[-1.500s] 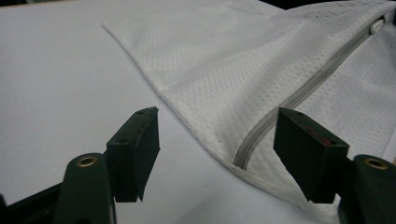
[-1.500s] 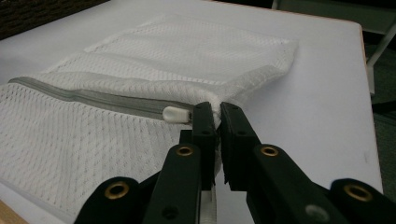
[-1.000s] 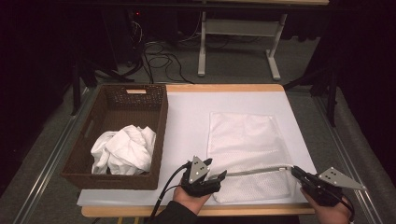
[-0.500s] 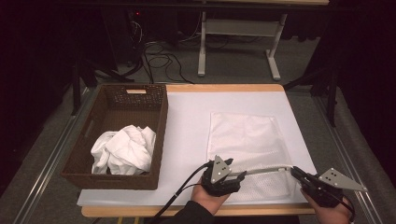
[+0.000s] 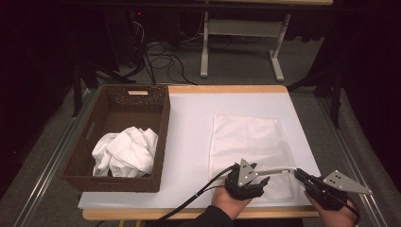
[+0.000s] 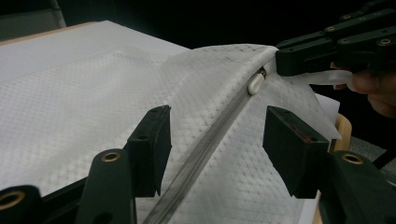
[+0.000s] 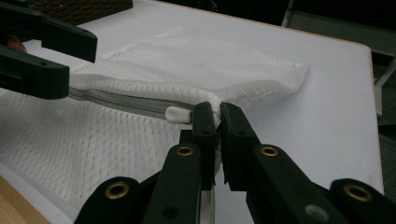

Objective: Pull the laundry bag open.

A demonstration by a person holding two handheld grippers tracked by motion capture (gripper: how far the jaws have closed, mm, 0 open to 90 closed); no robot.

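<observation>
Tools, two: my right tool (image 7: pixel 216 116) pinches shut on the bag's corner; my left tool (image 6: pixel 215 140), jaws just closing, straddles the zipper (image 6: pixel 205 149) untouching. One table (image 5: pixel 189 123). One basket (image 5: pixel 156 137), one crumpled cloth (image 5: pixel 125 151). One mesh bag (image 5: pixel 246 137), table's near right.

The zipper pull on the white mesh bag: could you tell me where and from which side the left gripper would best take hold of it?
Probably at the small white zipper pull itself, approached along the zipper line from the closed end. The right gripper pinches the mesh bag corner just beyond the pull, lifting the zipper into a ridge. The left gripper straddles that ridge, jaws open, so sliding forward reaches the pull.
</observation>
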